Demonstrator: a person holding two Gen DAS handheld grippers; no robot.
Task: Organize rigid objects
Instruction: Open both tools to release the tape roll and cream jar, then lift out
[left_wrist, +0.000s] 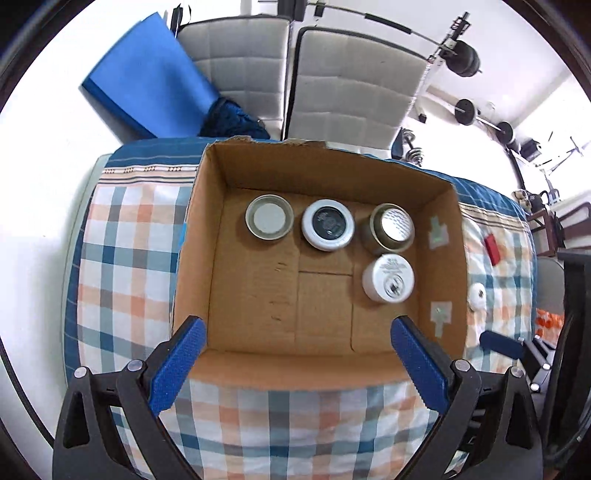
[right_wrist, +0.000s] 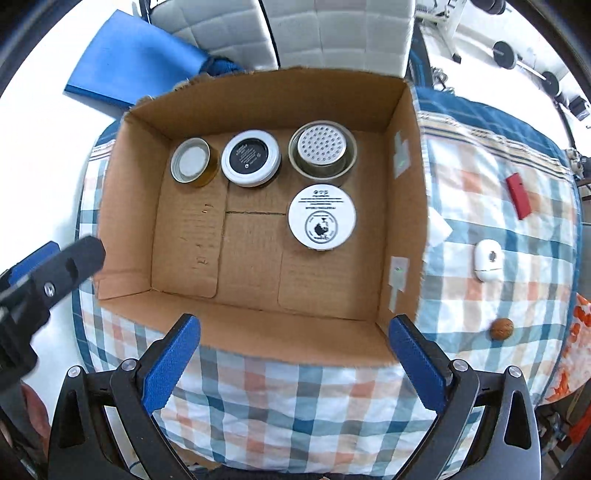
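An open cardboard box (left_wrist: 266, 365) (right_wrist: 266, 325) sits on a checked cloth. Inside, along its far wall, stand a jar with a white lid (left_wrist: 269, 217) (right_wrist: 190, 160), a white-rimmed black-topped jar (left_wrist: 327, 224) (right_wrist: 250, 157) and a jar with a perforated metal lid (left_wrist: 392, 227) (right_wrist: 322, 152). A white jar with a printed lid (left_wrist: 388, 277) (right_wrist: 322, 218) stands in front of that one. My left gripper (left_wrist: 297, 328) is open and empty over the box's near edge. My right gripper (right_wrist: 293, 326) is open and empty over the near edge too.
On the cloth right of the box lie a red block (right_wrist: 519, 197) (left_wrist: 492, 248), a small white case (right_wrist: 488, 260) (left_wrist: 477, 294) and a brown round object (right_wrist: 501, 328). A blue mat (left_wrist: 147, 74), grey cushions (left_wrist: 354, 81) and barbell weights (left_wrist: 466, 110) lie beyond.
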